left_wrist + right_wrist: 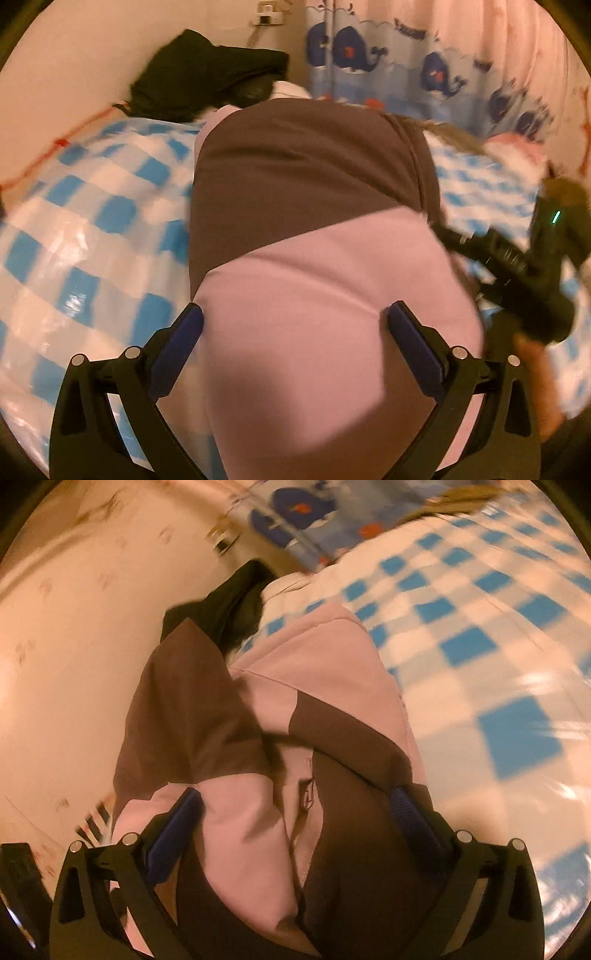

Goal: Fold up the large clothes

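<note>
A pink and brown garment lies on a blue-and-white checked cloth. In the left wrist view it is a smooth folded strip, brown at the far end, pink near me. My left gripper hovers over the pink part with its jaws wide apart and nothing between the pads. My right gripper is also wide apart, with bunched pink and brown fabric lying between its fingers; the pads do not pinch it. The right gripper also shows in the left wrist view, at the garment's right edge.
A black garment lies at the far end of the cloth by the wall. A whale-print curtain hangs behind. A wall socket is above the black garment. The checked cloth spreads to the right.
</note>
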Available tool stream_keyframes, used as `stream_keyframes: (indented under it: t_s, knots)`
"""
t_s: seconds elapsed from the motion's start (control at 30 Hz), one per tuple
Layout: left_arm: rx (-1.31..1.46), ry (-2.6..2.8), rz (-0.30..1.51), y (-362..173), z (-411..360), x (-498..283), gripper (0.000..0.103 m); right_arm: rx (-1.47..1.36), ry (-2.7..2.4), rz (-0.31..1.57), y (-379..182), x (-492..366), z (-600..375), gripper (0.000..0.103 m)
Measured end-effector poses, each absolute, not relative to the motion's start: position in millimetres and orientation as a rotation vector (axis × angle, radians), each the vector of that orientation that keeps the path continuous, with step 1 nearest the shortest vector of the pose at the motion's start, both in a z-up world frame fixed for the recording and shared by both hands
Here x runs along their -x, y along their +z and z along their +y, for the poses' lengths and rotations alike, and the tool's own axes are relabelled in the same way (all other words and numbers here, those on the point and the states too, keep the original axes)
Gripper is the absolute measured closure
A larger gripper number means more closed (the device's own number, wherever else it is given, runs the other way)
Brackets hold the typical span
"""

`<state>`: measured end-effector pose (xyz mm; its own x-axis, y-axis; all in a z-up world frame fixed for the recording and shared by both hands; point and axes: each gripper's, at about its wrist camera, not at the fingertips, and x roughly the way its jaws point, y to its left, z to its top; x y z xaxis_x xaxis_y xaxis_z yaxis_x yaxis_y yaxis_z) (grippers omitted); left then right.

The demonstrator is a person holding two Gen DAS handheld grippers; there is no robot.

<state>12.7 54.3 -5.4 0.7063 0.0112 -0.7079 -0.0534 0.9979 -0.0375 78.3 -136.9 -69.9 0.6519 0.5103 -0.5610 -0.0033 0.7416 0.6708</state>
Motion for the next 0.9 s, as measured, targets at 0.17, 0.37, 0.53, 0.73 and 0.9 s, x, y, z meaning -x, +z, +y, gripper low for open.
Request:
stream_keyframes:
  t_s: [0.17, 0.37, 0.53, 0.73, 0.9]
  knots:
    - [0.047, 0.068, 0.758, -11.2, 52.0, -10.4, 0.007, -0.543, 0.251, 0.708, -21.7, -36.6, -148.2, 0.005]
    - [0.046, 0.065, 0.762, -11.0, 51.6, -5.7, 0.007, -0.489, 0.262, 0.827, -72.8, -24.4, -138.8, 0.005]
    - [0.030, 0.060, 0.765, -4.0, 49.6, 1.7, 0.007, -0.535, 0.300, 0.919, -56.1, -29.8, -153.8, 0.005]
    - [-0.010, 0.070, 0.748, 8.8, 45.2, 17.2, 0.007, -0.398, 0.293, 0.868, -13.2, -4.1, -146.5, 0.006]
    - [-0.030, 0.068, 0.740, 19.1, 40.9, 31.0, 0.007, -0.294, 0.286, 0.833, 20.0, 22.0, -134.2, 0.006]
